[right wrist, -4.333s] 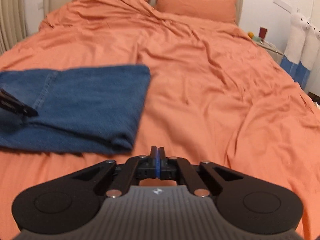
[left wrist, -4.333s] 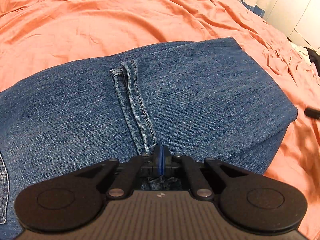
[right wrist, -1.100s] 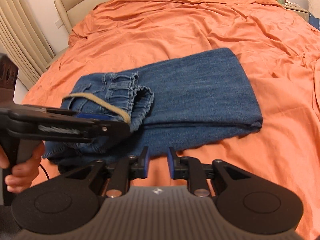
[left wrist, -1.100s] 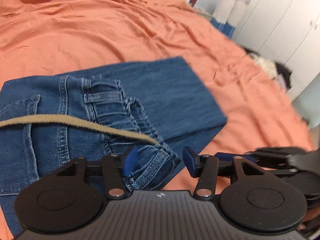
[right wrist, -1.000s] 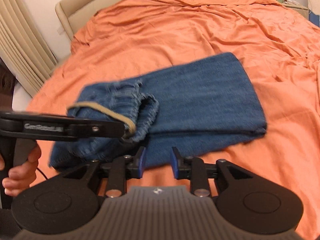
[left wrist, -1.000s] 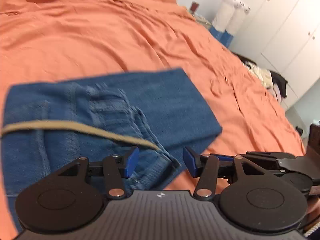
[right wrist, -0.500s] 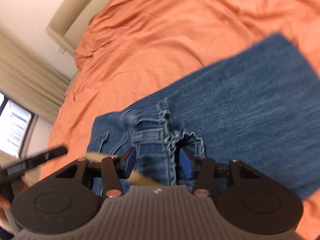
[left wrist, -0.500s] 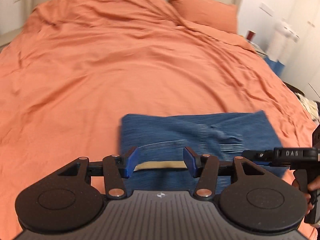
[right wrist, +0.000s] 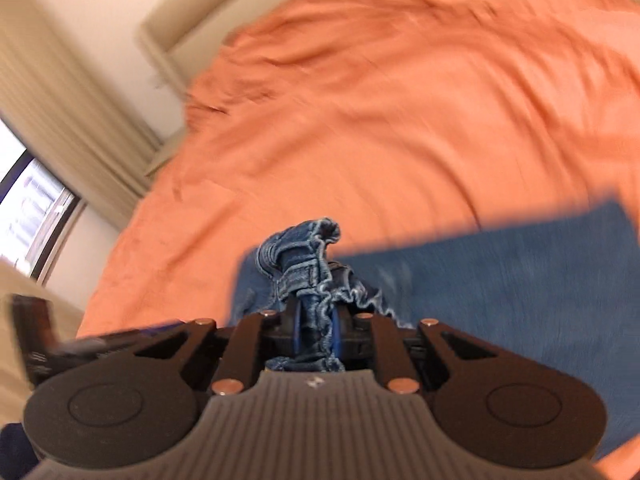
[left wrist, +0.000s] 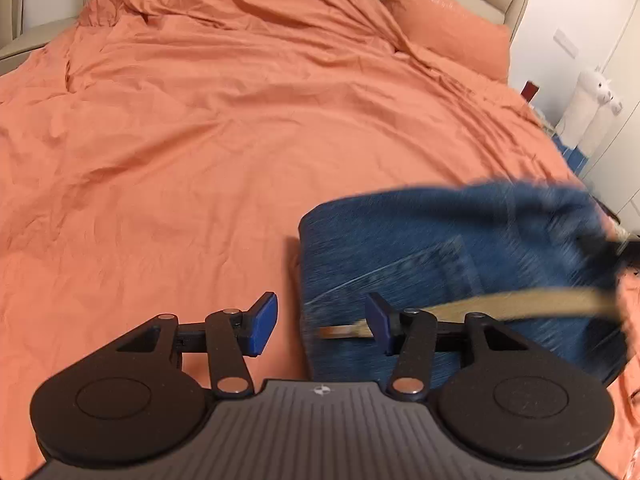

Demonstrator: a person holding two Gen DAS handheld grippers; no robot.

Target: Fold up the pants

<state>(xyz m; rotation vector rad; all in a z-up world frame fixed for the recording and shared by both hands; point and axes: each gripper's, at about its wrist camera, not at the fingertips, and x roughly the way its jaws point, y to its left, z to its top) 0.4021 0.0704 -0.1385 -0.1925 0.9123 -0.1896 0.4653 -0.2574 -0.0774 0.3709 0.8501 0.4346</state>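
Pants, blue denim and folded, lie on the orange bed. Right gripper: fingers clamped on a bunched, ruffled part of the denim. Left gripper: fingers apart, empty, poised above the bed at the pants' left edge. A tan drawstring crosses the blurred denim beside its right finger.
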